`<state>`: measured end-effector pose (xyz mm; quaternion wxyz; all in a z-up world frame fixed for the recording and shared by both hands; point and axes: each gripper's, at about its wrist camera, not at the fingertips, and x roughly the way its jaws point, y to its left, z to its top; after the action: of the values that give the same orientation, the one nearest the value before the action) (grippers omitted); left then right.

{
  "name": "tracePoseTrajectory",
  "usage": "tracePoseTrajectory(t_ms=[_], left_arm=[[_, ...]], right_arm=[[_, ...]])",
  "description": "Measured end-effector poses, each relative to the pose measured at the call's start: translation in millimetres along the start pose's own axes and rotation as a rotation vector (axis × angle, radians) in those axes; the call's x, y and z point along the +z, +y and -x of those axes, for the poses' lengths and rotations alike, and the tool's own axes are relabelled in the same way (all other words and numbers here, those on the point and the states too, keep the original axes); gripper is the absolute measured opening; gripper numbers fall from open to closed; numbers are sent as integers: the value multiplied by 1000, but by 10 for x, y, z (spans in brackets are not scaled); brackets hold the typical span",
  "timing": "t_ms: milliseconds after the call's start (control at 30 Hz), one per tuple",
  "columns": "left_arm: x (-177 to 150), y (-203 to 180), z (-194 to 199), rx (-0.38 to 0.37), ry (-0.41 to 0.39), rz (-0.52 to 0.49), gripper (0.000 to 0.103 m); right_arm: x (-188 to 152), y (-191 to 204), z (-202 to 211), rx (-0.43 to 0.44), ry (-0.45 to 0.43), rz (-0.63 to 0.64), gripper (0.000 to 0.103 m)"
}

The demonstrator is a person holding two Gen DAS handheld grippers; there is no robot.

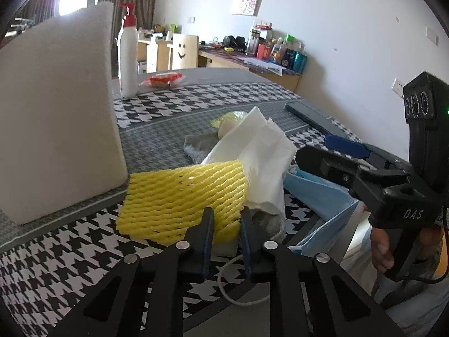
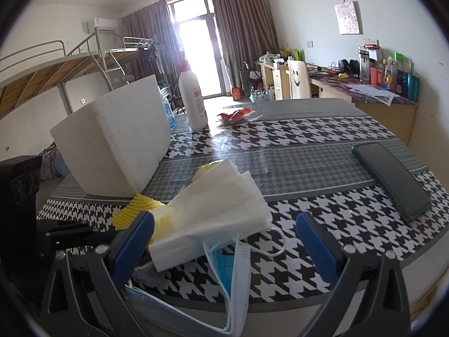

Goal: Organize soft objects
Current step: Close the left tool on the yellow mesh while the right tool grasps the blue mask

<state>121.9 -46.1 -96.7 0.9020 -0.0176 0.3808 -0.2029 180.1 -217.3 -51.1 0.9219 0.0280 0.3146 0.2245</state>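
Observation:
A pile of soft things lies on the houndstooth table. A yellow foam net (image 1: 182,199) lies at its left, with white tissue (image 1: 263,154) over it and a blue face mask (image 1: 322,193) at the right. My left gripper (image 1: 226,219) is shut on the near edge of the yellow foam net. In the right wrist view the tissue (image 2: 219,210) and the mask (image 2: 230,275) lie between the fingers of my right gripper (image 2: 224,238), which is open. The foam net (image 2: 134,210) shows at the left there. The right gripper (image 1: 317,154) also shows in the left wrist view.
A big white foam block (image 1: 56,118) stands at the left, also in the right wrist view (image 2: 112,146). A white pump bottle (image 1: 127,53) and a red snack packet (image 1: 164,80) are behind. A dark phone (image 2: 390,177) lies at the right. A yellow-green wrapper (image 1: 227,119) lies behind the pile.

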Motion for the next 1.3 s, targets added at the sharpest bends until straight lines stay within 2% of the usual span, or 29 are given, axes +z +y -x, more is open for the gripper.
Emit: tracePoseTrajectory(t_ms=[333,667,1000,1067,1300], left_arm=[[-7,39,253,11,-63,-1,13],[15,100,479,59,-128,12,13],[19,120,583,81,-156,21,13],[18,115,584,83,-161,21,13],[7,107,607,86,-163,18,13]], right_arm=[[-73,69,110,-8,1,14,102],[-207,111,254,-17,12,27,102],[-345,96,318,-4,36,20,102],[-359,94,305,3,47,20,97],[-451,110,230,22,102,16,72]])
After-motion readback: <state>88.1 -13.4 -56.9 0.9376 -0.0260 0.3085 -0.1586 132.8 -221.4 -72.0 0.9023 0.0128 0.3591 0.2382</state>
